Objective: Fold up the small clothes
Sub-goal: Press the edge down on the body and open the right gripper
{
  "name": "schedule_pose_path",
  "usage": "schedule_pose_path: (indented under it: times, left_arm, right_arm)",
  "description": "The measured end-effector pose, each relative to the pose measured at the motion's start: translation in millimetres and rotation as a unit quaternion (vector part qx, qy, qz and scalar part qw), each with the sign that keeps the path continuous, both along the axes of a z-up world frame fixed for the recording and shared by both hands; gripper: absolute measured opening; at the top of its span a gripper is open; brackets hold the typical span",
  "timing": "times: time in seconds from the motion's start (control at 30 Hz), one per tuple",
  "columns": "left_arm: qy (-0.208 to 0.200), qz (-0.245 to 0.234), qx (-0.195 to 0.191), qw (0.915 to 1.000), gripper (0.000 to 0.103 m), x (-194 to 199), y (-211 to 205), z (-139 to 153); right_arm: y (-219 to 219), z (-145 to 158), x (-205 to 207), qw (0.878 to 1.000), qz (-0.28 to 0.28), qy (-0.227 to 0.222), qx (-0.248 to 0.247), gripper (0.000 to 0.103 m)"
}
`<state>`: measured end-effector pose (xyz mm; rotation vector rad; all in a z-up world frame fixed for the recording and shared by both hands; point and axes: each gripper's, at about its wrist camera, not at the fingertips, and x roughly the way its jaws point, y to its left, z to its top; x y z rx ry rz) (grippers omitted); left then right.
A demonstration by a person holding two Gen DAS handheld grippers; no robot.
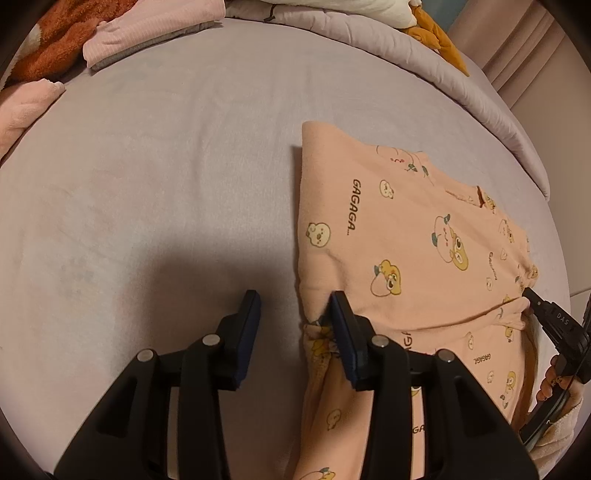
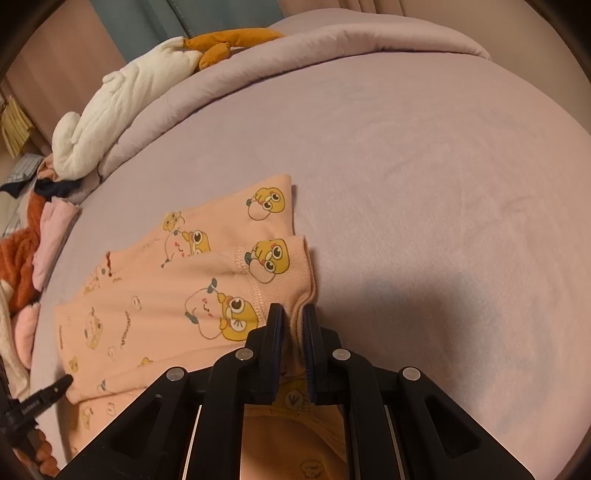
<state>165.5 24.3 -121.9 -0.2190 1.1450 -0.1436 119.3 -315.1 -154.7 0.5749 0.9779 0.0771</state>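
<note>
Place: we see a big bed sheet point(image 1: 184, 166) in pale purple, and it fills most of both views.
Task thing: the peach pajama point(image 1: 406, 240) lies flat on the sheet. In our left wrist view it sits from 3 o'clock down to 5 o'clock. In our right wrist view point(image 2: 155, 295) it sits from the middle out to 8 o'clock.
Writing: we can read "GAGAGA..." printed in dark letters on the pajama, near the middle of the left wrist view. The same word shows again lower down, turned other ways. Little cartoon ducks and round peach faces are printed all over it.
Left gripper point(image 1: 293, 306): its two fingers are spread apart. The left finger is over bare sheet. The right finger touches the pajama's folded edge. Nothing is pinched between them.
Right gripper point(image 2: 293, 317): its fingers are pressed close and pinch a bunched corner of the pajama at the cuff with the stitched hem.
More writing: in the left wrist view the right gripper shows at 4 o'clock, and we read "DAS" on its black body.
Pile: pink folded clothes point(image 1: 147, 33) and a rust-orange fuzzy thing point(image 1: 48, 40) lie at 11 o'clock in the left wrist view.
Far edge: a white plush point(image 2: 122, 103) with orange parts rests on the rolled blanket point(image 2: 295, 55) at 10 o'clock in the right wrist view.
</note>
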Motion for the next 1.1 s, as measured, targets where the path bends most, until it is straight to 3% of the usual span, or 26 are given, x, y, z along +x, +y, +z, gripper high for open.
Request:
schedule_pose_path:
  times: [1.1]
  left_arm:
    - [-0.018, 0.003, 0.012, 0.9998, 0.043, -8.6, 0.2, -1.1]
  right_arm:
    - [-0.7, -2.2, 0.2, 1.000, 0.001, -0.003, 0.001, 0.009]
